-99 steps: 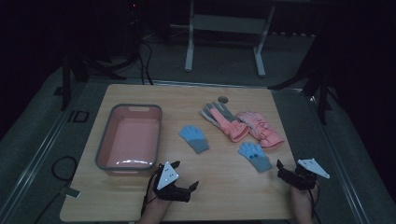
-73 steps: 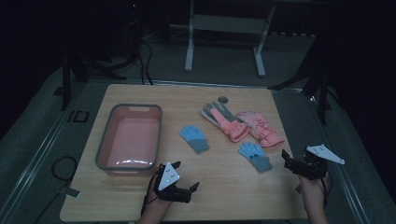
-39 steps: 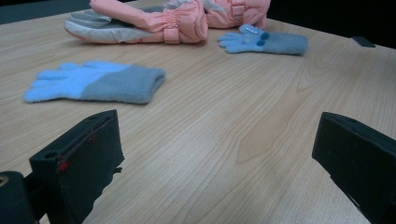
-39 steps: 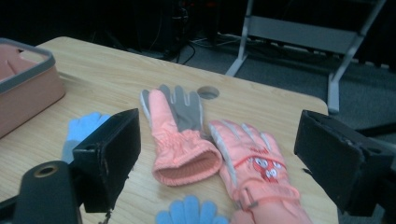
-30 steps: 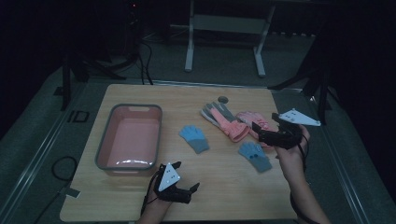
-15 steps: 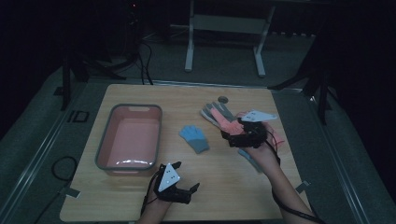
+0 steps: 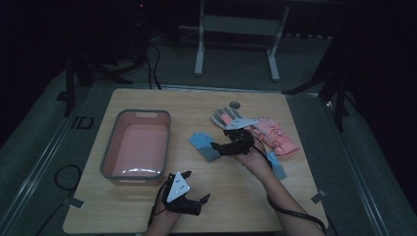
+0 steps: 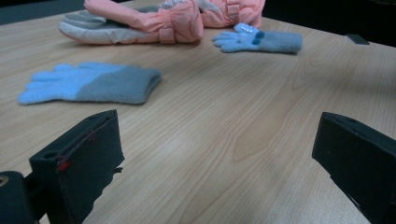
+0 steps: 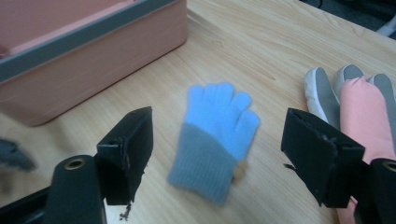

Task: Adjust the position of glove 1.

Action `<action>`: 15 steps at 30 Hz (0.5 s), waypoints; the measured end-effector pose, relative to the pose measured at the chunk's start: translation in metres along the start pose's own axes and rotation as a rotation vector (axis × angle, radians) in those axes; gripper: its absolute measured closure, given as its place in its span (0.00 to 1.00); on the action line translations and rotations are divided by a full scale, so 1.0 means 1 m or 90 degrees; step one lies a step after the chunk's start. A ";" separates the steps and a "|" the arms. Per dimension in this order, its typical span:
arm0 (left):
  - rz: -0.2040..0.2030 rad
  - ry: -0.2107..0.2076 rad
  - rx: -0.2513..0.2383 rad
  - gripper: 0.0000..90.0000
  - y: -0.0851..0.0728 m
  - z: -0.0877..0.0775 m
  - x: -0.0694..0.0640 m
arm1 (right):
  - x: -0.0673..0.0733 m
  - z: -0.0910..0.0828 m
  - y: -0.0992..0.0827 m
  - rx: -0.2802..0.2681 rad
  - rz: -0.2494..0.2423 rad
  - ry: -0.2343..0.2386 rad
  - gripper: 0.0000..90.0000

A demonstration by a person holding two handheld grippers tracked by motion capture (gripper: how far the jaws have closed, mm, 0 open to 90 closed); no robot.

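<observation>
The pale wooden surface (image 7: 147, 206) carries everything; at nine o'clock on it sits a pink rectangular plastic tub with a grey rim (image 7: 135, 147), well apart from a heap of pink and grey padded ski gloves (image 7: 268, 132) at two o'clock; near the centre lies a small blue knitted glove with a grey cuff (image 7: 204, 145), flat, fingers toward eleven o'clock; the right hand-held gripper (image 7: 215, 147) hangs just over its cuff, jaws wide and just been closing, the glove between them but untouched; the left hand-held gripper (image 7: 204, 199) rests at six o'clock, jaws wide apart, holding nothing
</observation>
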State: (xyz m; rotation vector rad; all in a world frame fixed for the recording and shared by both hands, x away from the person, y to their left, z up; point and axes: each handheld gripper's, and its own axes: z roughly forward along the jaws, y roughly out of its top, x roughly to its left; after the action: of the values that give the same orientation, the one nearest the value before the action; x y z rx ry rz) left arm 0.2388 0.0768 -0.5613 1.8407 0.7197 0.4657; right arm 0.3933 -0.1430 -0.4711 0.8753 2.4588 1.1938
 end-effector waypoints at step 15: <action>0.001 -0.006 -0.001 0.02 0.000 0.000 0.000 | -0.005 0.061 -0.003 0.089 -0.008 0.019 0.58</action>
State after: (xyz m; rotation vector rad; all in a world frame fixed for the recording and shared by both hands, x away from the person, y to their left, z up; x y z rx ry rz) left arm 0.2384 0.0767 -0.5614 1.8410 0.7114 0.4589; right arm 0.4256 -0.1098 -0.5113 0.8830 2.5938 1.0485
